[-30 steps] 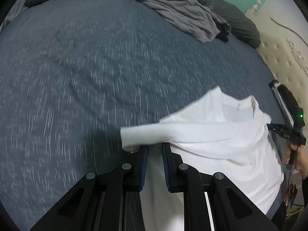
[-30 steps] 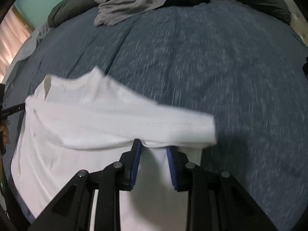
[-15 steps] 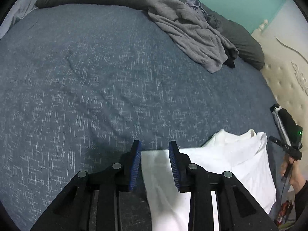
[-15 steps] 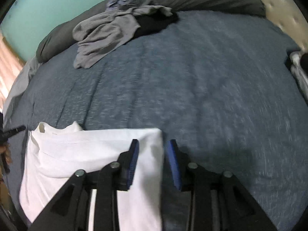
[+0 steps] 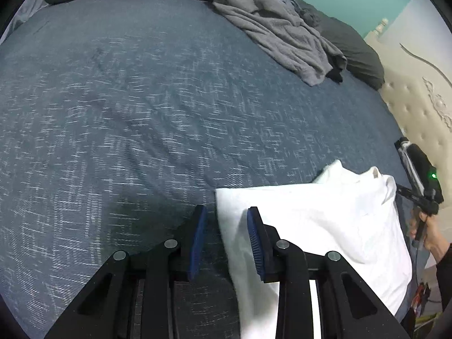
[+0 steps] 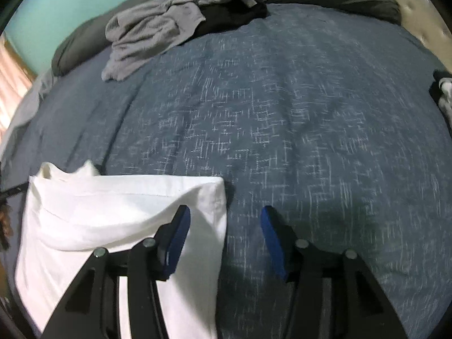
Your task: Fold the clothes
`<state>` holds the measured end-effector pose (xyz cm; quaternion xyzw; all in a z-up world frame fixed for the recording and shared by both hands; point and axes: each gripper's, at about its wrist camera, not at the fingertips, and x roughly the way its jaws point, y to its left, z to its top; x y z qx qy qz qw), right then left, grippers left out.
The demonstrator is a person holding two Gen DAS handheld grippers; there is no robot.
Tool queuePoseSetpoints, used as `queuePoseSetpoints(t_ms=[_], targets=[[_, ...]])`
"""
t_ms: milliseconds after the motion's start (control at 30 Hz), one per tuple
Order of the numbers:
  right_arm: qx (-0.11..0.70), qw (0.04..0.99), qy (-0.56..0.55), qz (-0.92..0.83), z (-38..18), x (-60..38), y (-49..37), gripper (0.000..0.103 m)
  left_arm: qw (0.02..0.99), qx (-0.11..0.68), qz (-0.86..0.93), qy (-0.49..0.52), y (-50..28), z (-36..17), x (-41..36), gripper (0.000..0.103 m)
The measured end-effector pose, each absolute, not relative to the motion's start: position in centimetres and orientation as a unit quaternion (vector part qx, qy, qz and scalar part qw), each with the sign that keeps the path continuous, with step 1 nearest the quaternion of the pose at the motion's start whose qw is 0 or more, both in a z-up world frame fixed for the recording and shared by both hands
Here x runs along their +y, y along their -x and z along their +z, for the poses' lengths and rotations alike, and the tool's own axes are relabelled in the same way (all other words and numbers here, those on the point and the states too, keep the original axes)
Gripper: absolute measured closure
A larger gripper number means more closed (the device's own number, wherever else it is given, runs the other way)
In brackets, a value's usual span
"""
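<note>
A: Where's the white shirt (image 5: pixel 325 220)?
B: Lying flat on the flecked blue bedspread (image 5: pixel 141 113), sleeves folded across, soft cotton.
A: And the claws?
B: Left gripper (image 5: pixel 226 228) and right gripper (image 6: pixel 224 226) both spread, gripping nothing; rumpled grey clothes (image 6: pixel 158 28) sit far back.

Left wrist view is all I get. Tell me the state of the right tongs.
Observer: The right tongs are open, holding nothing.
Operator: Give me their place against the white shirt.
Observer: They straddle the side edge of the white shirt: one finger over cloth, the other over bare bedspread.
</note>
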<state>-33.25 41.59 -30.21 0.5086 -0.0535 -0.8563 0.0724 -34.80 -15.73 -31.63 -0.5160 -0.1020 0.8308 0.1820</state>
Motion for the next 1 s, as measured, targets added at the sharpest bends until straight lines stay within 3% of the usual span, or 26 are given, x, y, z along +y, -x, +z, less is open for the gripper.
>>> queuePoseSetpoints(t_ms=[33,100,167,567,1000], targets=[[-0.047,0.071,-0.507,-0.857,-30.3,41.3,33.4,0.053,0.185,-0.098,0.831,0.516,34.8,-31.7,-15.5,0.078],[-0.035,0.069,-0.506,-0.859,-30.4,40.8,33.7,0.074,0.186,-0.084,0.832,0.515,34.7,-31.7,-15.1,0.093],[-0.010,0.068,-0.506,-0.860,-30.3,40.1,33.8,0.095,0.189,-0.086,0.831,0.516,34.7,-31.8,-15.0,0.098],[-0.045,0.041,-0.419,-0.906,-24.8,43.3,31.6,0.098,0.170,-0.113,0.861,0.465,33.0,-28.1,-18.5,0.099],[-0.063,0.015,-0.464,-0.884,-27.7,42.8,33.8,0.098,0.156,-0.131,0.844,0.496,35.7,-30.5,-17.8,0.099]])
